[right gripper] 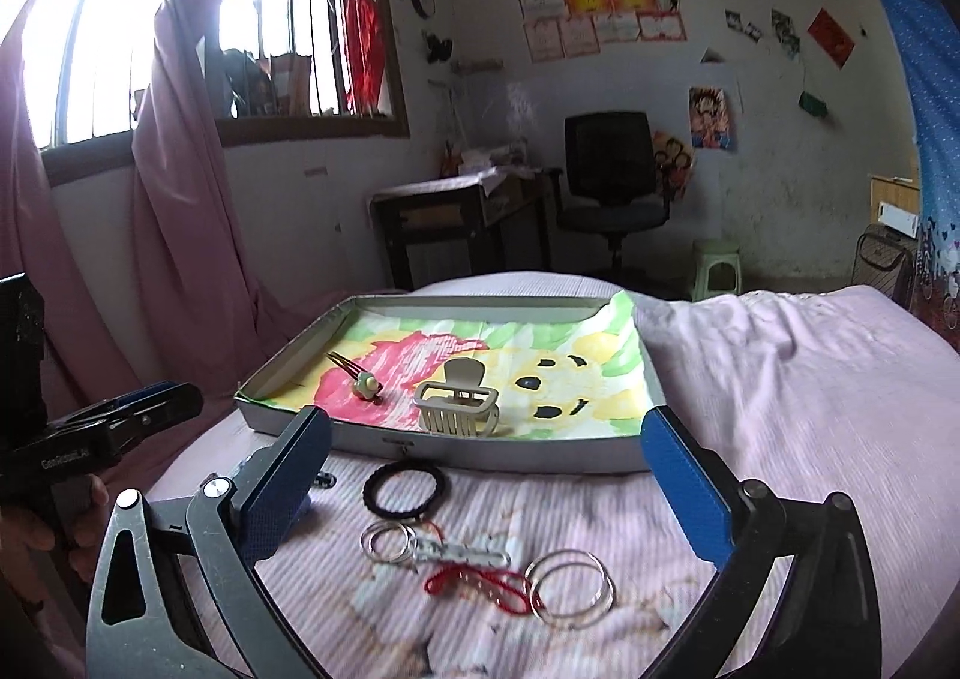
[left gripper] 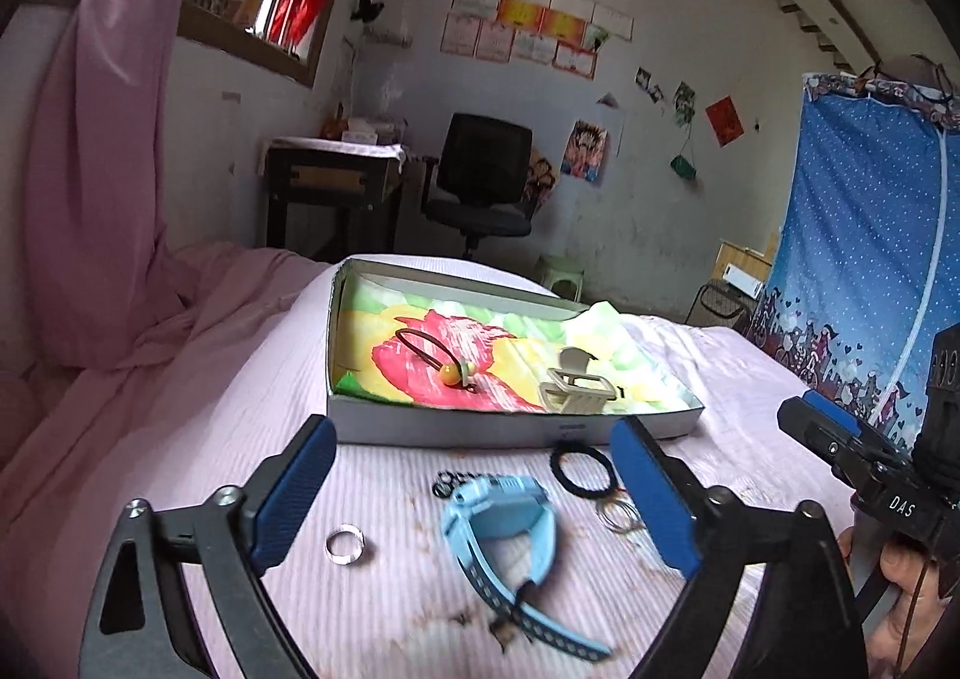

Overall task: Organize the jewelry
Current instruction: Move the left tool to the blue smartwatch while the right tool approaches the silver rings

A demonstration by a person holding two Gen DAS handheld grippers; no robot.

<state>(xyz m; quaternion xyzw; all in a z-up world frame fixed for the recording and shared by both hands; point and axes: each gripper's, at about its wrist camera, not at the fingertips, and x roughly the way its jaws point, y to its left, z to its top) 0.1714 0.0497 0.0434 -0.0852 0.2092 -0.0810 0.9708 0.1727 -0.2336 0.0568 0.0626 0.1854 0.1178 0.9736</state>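
Note:
A shallow grey box lined with a colourful cloth lies on the pink bed. In it are a bead hair tie and a cream claw clip. My left gripper is open above a light blue watch, with a silver ring to its left. My right gripper is open above a black hair band, small silver hoops, a red cord and silver bangles.
A pink curtain hangs at the left. A desk, an office chair and a green stool stand beyond the bed. A blue curtain hangs at the right.

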